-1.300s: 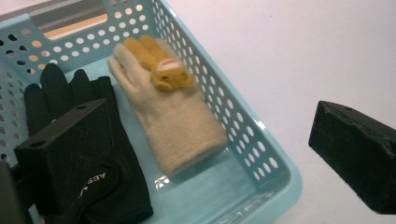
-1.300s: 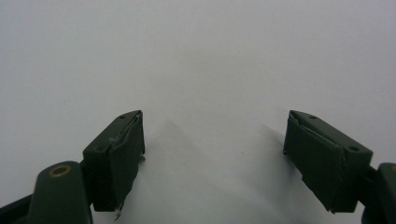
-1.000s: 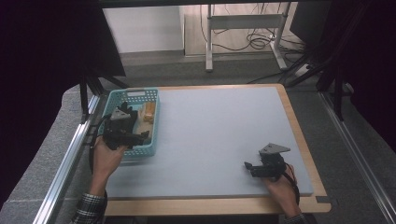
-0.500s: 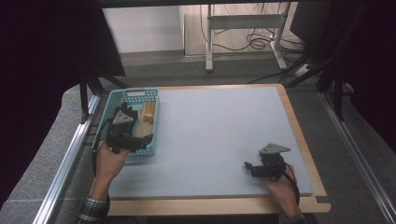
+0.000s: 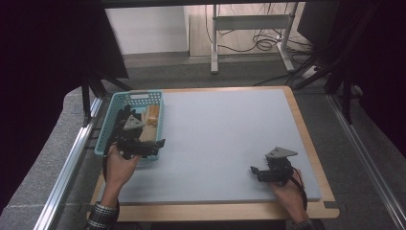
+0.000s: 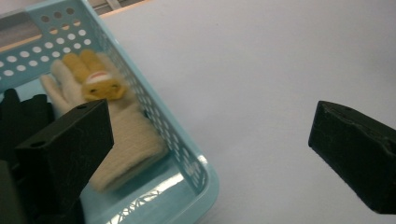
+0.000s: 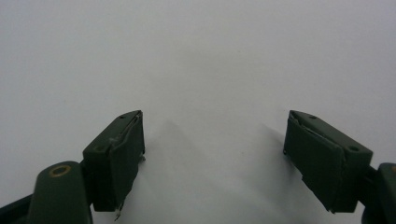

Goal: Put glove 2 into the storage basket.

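I have my left gripper (image 5: 139, 143) poised over the near corner of the perforated light-blue plastic basket (image 6: 154, 116), jaws spread wide and holding nothing, because the cream knitted glove with orange fingers (image 6: 116, 135) lies inside against the basket's wall and I judge it the thing to pick. My right gripper (image 5: 258, 171) rests wide apart on the pale grey table mat (image 5: 225, 129), also spread and empty, out of the way.
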Available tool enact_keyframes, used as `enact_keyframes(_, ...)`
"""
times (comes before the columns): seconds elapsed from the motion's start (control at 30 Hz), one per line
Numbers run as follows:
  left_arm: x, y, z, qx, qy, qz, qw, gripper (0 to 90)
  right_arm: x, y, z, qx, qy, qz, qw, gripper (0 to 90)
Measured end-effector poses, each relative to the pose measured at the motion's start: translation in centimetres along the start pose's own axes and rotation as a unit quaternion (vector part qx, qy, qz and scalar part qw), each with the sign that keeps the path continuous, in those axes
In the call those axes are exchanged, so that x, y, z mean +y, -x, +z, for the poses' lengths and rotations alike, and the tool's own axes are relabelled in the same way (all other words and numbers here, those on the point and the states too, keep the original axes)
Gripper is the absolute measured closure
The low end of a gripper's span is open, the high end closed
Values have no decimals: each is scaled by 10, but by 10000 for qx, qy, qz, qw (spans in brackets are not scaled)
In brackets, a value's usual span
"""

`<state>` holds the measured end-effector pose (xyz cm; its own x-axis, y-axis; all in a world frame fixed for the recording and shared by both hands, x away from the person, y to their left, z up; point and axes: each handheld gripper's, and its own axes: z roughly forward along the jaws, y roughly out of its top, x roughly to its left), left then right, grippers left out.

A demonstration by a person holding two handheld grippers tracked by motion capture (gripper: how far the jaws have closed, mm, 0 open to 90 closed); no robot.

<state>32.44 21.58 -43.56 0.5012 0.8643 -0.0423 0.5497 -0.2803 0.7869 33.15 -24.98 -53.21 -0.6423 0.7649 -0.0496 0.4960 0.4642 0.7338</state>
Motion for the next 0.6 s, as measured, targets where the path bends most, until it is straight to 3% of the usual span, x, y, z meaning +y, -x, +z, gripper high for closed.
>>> enact_keyframes(0.6, 5, 23, 24, -267, 16, 104, 9996, 5, 0, 0, 0, -3, 6, 2, 10000, 200)
